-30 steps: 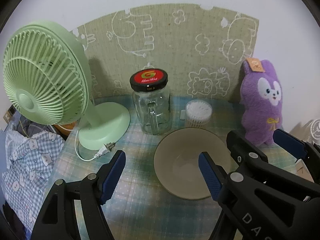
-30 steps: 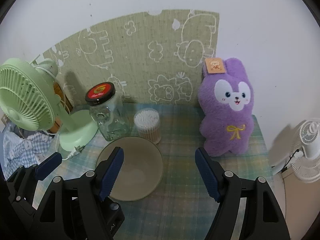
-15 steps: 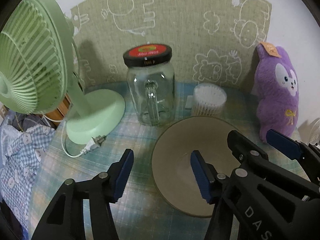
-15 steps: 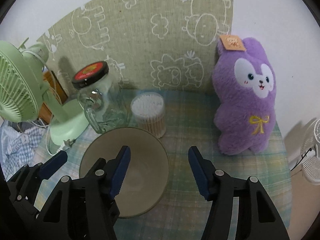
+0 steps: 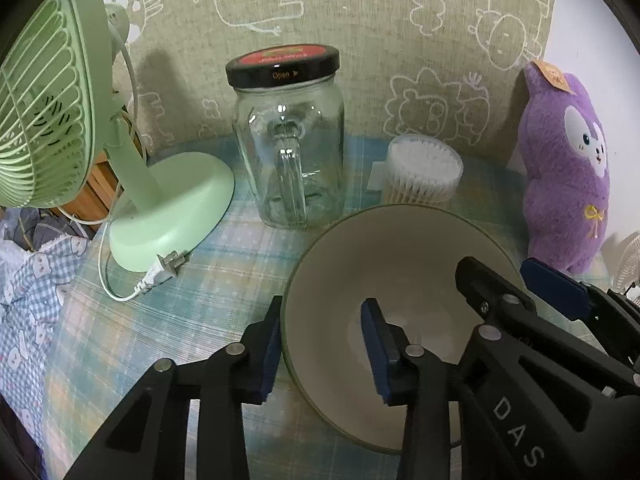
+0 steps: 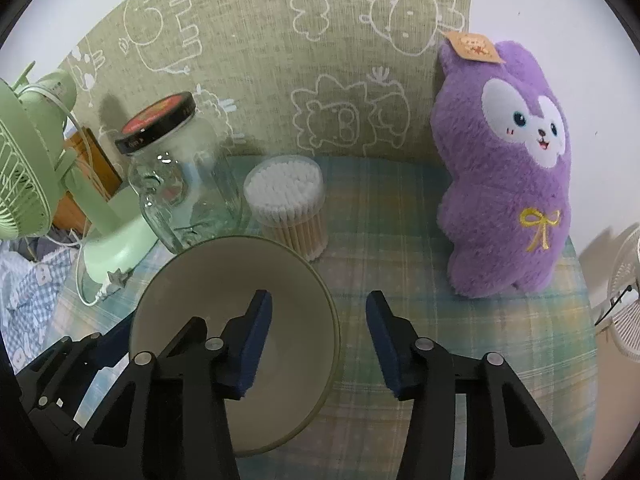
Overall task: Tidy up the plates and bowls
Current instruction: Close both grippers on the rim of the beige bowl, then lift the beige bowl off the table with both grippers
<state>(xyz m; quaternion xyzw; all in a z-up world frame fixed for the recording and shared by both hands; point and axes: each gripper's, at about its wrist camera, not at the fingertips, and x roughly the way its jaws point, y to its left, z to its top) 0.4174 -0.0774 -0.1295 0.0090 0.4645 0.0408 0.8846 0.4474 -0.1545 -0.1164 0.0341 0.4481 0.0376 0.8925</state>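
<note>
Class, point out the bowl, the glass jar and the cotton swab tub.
bowl (image 5: 400,264), left wrist view, inner wall.
glass jar (image 5: 320,136), left wrist view, glass body.
cotton swab tub (image 6: 286,184), right wrist view, swab tips.

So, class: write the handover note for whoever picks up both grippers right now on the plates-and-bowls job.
Left gripper: open, straddling the bowl's left rim, one finger outside, one inside; not closed on it yet.
Right gripper: open, straddling the bowl's right rim the same way, holding nothing.
Bowl: upright and empty on the checked cloth, just in front of the glass jar and the cotton swab tub. Green fan to the left, purple plush to the right.
Done: both grippers lined up on the bowl.
Left: close on the rim, lift, move it. No plates or other bowls are in view.
</note>
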